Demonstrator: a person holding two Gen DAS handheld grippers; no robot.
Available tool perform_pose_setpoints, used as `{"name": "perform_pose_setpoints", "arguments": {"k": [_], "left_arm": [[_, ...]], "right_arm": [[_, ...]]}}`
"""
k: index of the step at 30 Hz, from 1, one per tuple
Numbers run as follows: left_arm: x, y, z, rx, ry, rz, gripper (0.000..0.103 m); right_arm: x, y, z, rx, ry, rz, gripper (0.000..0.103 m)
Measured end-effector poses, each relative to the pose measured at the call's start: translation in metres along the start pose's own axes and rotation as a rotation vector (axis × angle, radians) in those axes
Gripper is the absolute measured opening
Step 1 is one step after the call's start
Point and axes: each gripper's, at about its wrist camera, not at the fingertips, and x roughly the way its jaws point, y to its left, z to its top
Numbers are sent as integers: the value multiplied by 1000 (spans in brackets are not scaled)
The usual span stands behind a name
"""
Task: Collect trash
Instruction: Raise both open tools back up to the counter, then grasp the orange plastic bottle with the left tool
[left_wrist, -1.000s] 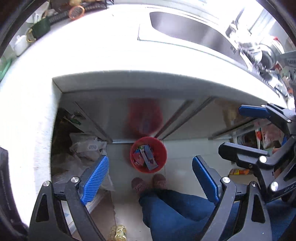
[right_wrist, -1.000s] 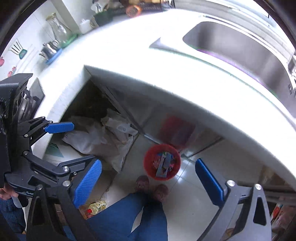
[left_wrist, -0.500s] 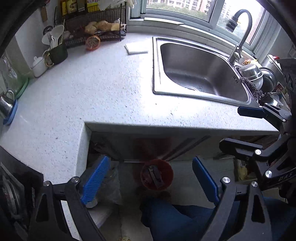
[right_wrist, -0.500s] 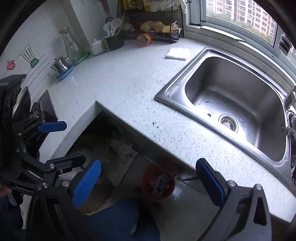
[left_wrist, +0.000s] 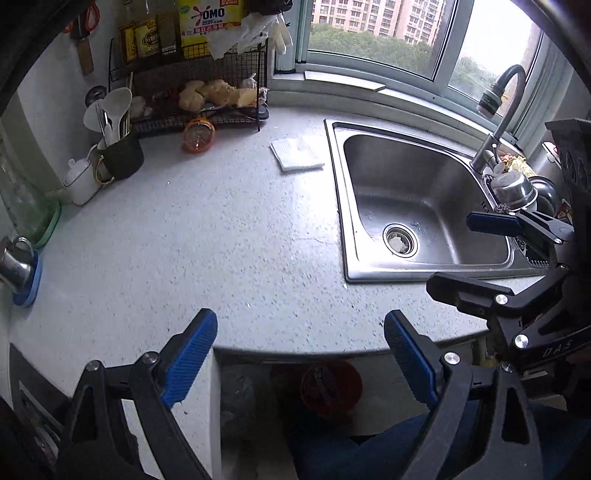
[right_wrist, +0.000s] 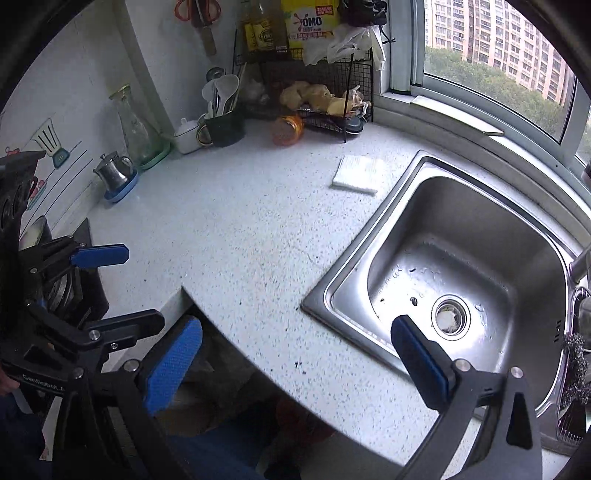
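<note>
Two grippers hang over a speckled white counter (left_wrist: 207, 236), each with two blue-padded fingers. The left gripper (left_wrist: 301, 356) has its fingers spread wide with nothing between them. The right gripper (right_wrist: 295, 360) is likewise spread wide and holds nothing.

Nearest, below and between the left gripper's fingers, one red bin (left_wrist: 330, 387) stands on the floor under the counter's edge, in shadow, with some trash inside it that is too dark to make out. A blue trouser leg (left_wrist: 388, 446) of the person shows just beside the bin, by the left gripper's right finger.

Beyond the fingertips of both grippers lies the bare counter. Ahead of the right gripper's right finger sits one steel sink (right_wrist: 480, 229) with one round drain (right_wrist: 448, 319) just past that fingertip; a white scrap lies in the drain.

Farther on, between and well beyond the fingers, one folded white cloth (left_wrist: 297, 153) lies flat beside the sink's far corner.

Farthest, ahead and left of the fingers, against the wall: one orange round container (left_wrist: 199, 134) on its side, one black wire rack (left_wrist: 199, 99), one dark cup (left_wrist: 120, 155) of utensils, one small white pot (left_wrist: 79, 181), one glass jug (right_wrist: 138, 127), and one small steel pitcher (right_wrist: 112, 170) on a blue coaster.
</note>
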Motion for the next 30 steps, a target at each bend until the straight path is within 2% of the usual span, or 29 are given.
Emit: {"name": "perform_pose_setpoints", "arguments": {"k": [9,12,13,16,22,30], "left_arm": [[25,41,78,34,-2,-42,91],[39,54,101,41,26,-71,97],[44,58,109,49,40,-81,103],[56,68,129,65,55,-79,103],[86,95,164,68,104,-110,103],[130,126,199,69,138,-109,103]], "right_arm": [[24,-14,66,70,-12,-44,102],[37,-19,86,84,-6,-52,102],[41,-20,93,90,-6,-49,102],[58,-24,112,112,10,-61,102],[91,-34,138,155,48,-81,102],[128,-52,163,212,104,-107,102]]}}
